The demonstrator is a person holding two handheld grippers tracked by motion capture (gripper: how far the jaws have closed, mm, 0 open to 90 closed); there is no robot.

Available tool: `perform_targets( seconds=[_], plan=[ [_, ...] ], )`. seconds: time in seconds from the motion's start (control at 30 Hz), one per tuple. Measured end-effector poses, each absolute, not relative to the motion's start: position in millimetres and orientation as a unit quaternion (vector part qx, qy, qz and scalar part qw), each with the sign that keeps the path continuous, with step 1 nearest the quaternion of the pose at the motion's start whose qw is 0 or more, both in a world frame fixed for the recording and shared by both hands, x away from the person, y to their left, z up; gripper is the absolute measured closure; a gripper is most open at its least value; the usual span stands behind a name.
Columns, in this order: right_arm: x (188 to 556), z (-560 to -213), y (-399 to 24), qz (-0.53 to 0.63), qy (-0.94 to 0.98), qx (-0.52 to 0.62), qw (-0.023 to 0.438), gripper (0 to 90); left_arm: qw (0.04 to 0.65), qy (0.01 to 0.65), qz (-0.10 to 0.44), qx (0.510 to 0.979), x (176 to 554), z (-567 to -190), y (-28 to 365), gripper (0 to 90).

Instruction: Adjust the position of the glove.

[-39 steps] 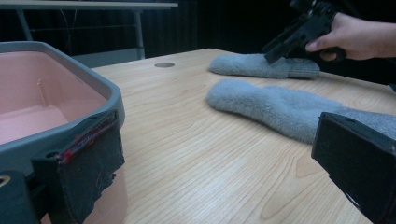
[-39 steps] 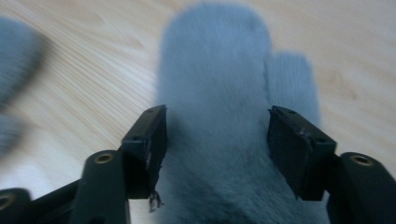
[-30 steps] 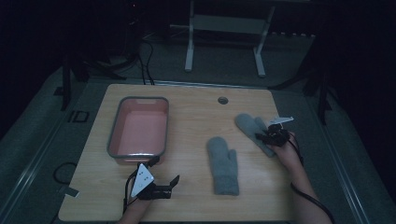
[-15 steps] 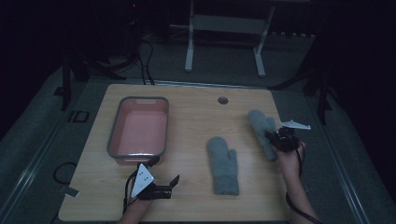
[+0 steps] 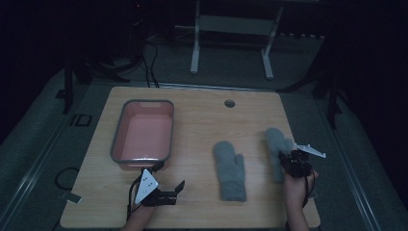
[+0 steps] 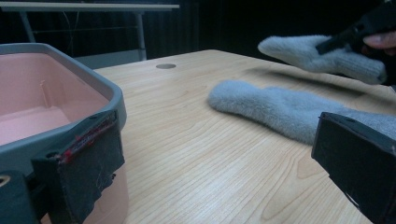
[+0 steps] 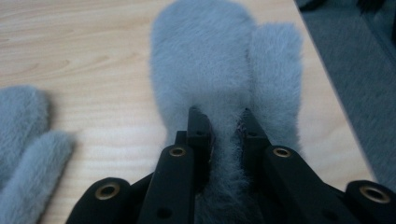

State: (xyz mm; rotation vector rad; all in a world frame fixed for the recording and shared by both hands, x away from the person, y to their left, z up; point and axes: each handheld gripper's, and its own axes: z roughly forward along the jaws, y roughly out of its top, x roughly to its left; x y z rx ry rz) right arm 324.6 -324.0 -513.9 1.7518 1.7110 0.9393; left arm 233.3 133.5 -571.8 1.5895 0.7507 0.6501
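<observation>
The right gripper (image 5: 292, 162) was clamped on the cuff end of a grey mitten (image 5: 276, 144), its two black jaws pinching a fold of the fleece between them, as the right gripper view showed (image 7: 219, 126). They had just been closing on that fleece. This held mitten sat to the right of the second grey mitten (image 5: 229, 168), the landmark lying flat mid-bench, and close to the right edge of the bench (image 5: 202, 103). From the left gripper view the held mitten (image 6: 322, 56) hung clear of the wood, with its shadow beneath it.

Its long axis ran roughly front to back, tilted a little leftward at the far end: fingertip end pointing away from the person, cuff toward the wrist. The thumb lay on the side facing the right edge. The flat mitten ran nearly parallel, cuff toward the near edge.

Bare wood lay between the flat mitten and the pink tub (image 5: 143, 132), which stood well to its left. Beyond both mittens the far half of the bench held a small round hole (image 5: 229, 103). Right of the held mitten little bench remained.

The left gripper (image 5: 168, 192) rested near the front edge, left of the flat mitten and just in front of the tub, jaws spread apart with nothing between them.
</observation>
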Motion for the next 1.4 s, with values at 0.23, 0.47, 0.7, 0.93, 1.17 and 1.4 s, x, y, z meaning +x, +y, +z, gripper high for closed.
perform_targets(
  seconds=[0.23,0.47,0.7,0.93,1.17,1.4],
  plan=[
    [309.3,-532.1,-324.9,0.326,0.628,0.661,0.248,79.0,0.591,0.323,0.28,0.684,233.3,-571.7,133.4,2.3],
    [307.3,-545.0,-326.7,0.327,0.619,0.672,0.24,76.4,0.591,0.323,0.28,0.684,233.2,-571.7,133.3,2.3],
    [308.9,-542.5,-326.9,0.334,0.643,0.647,0.237,51.7,0.592,0.322,0.279,0.684,233.2,-571.7,133.4,2.3],
    [310.9,-512.0,-336.9,0.361,0.707,0.552,0.254,45.2,0.592,0.323,0.278,0.684,233.5,-571.7,133.6,2.3],
    [315.5,-523.5,-337.4,0.338,0.731,0.541,0.241,45.8,0.591,0.326,0.277,0.684,233.9,-571.6,133.8,2.3],
    [317.1,-541.7,-335.6,0.286,0.73,0.564,0.261,49.6,0.591,0.324,0.276,0.685,233.9,-571.6,133.6,2.3]
  ],
)
